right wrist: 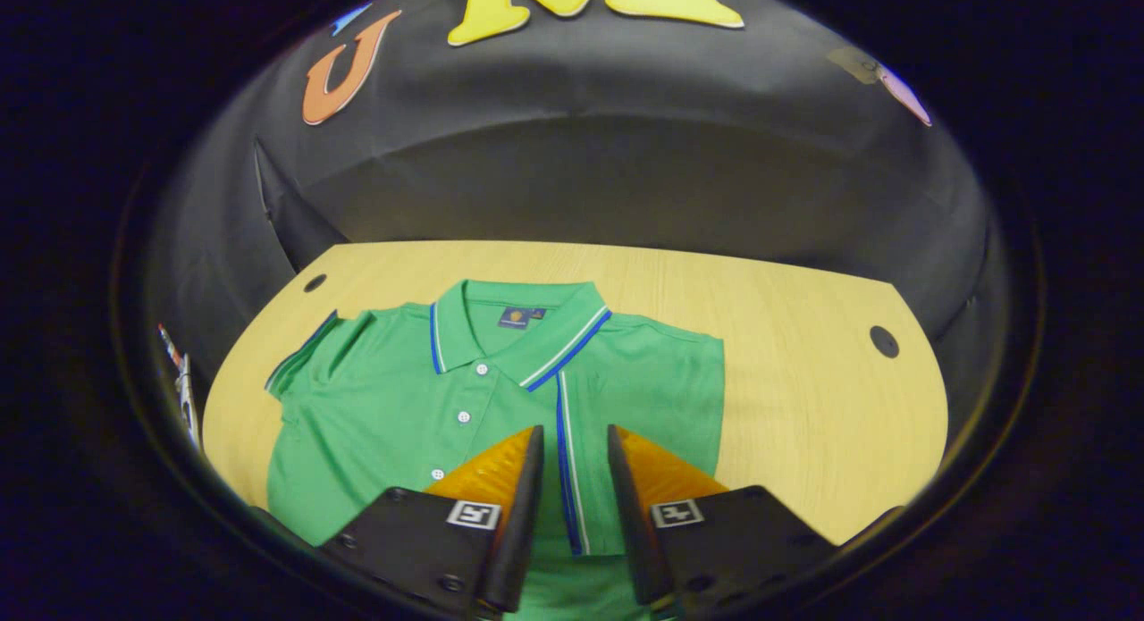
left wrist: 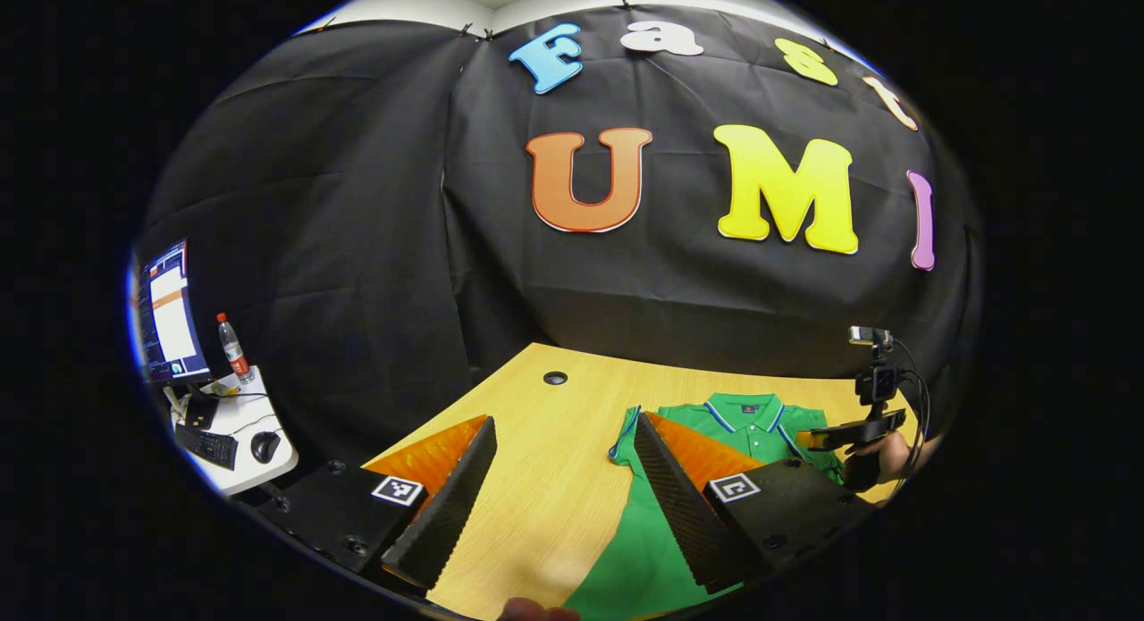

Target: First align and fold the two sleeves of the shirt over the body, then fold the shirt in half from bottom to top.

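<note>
- Left gripper [left wrist: 559, 491], bottom centre of the left gripper view: fingers standing wide apart, gripping nothing, hanging over the wooden table [left wrist: 536, 478] at the shirt's left edge.
- Right gripper [right wrist: 574, 505], bottom centre of the right gripper view: fingers sitting a narrow gap apart with the sleeve's striped hem showing between them; can't tell whether they're pinching fabric.
- Green polo shirt [right wrist: 402, 407] is lying flat, front up, collar toward the booth wall, mid-frame in the right gripper view; right sleeve [right wrist: 652, 424] is lying folded over the body, left sleeve [right wrist: 308, 353] is sticking out at mid-left.
- Left gripper view, right edge: the right gripper [left wrist: 840, 438] is sitting over the shirt [left wrist: 652, 549], a hand [left wrist: 894, 460] holding it.
- Far left, same view: monitor [left wrist: 165, 313], bottle [left wrist: 234, 348], keyboard [left wrist: 206, 444], mouse [left wrist: 264, 446] on a side desk.
</note>
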Action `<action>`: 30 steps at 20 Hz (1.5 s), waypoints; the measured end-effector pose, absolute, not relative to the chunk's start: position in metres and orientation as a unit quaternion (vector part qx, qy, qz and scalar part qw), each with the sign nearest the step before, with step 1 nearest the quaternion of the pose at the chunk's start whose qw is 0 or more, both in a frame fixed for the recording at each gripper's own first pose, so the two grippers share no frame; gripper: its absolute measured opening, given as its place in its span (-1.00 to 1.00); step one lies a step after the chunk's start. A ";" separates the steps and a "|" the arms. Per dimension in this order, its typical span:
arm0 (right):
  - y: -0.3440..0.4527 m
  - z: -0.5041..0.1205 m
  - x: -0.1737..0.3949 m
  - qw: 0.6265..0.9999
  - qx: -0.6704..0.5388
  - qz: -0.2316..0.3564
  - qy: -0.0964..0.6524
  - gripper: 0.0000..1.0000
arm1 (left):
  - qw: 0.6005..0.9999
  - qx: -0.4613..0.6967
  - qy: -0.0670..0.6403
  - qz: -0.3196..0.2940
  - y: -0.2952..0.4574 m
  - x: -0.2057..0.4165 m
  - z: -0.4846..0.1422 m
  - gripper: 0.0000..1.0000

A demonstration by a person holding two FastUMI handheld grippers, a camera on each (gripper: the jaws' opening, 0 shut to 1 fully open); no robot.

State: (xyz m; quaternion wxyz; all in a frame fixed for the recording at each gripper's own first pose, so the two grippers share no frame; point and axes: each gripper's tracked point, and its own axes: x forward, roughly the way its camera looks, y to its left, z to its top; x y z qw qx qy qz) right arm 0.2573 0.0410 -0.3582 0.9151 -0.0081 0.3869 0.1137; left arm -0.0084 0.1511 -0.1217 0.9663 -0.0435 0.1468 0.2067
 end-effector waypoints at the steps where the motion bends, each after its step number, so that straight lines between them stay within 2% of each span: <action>1: 0.041 -0.351 0.255 0.918 -0.009 0.115 0.380 0.11 | 0.969 -0.049 0.147 0.191 0.148 -0.003 -0.122 1.00; 2: 0.039 -0.342 0.252 0.920 -0.010 0.117 0.373 0.52 | 0.972 -0.055 0.147 0.177 0.145 0.004 -0.124 1.00; 3: 0.039 -0.332 0.248 0.922 -0.009 0.120 0.367 0.46 | 0.974 -0.060 0.149 0.160 0.142 0.012 -0.126 0.99; 4: 0.040 -0.321 0.243 0.924 -0.011 0.128 0.361 0.65 | 0.976 -0.065 0.149 0.144 0.141 0.019 -0.130 0.99; 5: 0.039 -0.311 0.236 0.925 -0.018 0.135 0.354 0.65 | 0.978 -0.068 0.151 0.128 0.140 0.028 -0.134 0.99; 6: 0.037 -0.298 0.229 0.927 -0.023 0.143 0.347 0.78 | 0.980 -0.069 0.154 0.109 0.139 0.038 -0.139 1.00; 11: 0.027 -0.233 0.175 0.937 -0.022 0.154 0.314 0.73 | 0.981 -0.058 0.181 0.034 0.138 0.098 -0.178 1.00; 12: 0.026 -0.221 0.162 0.938 -0.018 0.154 0.309 0.82 | 0.980 -0.059 0.191 0.024 0.138 0.111 -0.191 1.00; 19: 0.006 -0.165 0.119 0.947 -0.002 0.131 0.295 0.87 | 0.962 -0.044 0.268 -0.011 0.140 0.172 -0.285 1.00; 22: 0.001 -0.155 0.109 0.948 0.009 0.120 0.295 0.82 | 0.956 -0.011 0.293 0.000 0.150 0.192 -0.322 1.00; 23: 0.000 -0.157 0.104 0.946 0.009 0.120 0.300 0.87 | 0.954 -0.003 0.300 0.001 0.153 0.195 -0.329 1.00; 28: -0.015 -0.181 0.078 0.935 0.017 0.101 0.339 0.87 | 0.950 0.009 0.314 -0.002 0.155 0.207 -0.352 0.99; 29: -0.017 -0.189 0.074 0.932 0.019 0.099 0.348 0.82 | 0.949 0.008 0.314 0.001 0.155 0.208 -0.354 0.85; 30: -0.018 -0.195 0.071 0.929 0.021 0.096 0.357 0.88 | 0.949 0.008 0.316 0.005 0.158 0.207 -0.357 0.58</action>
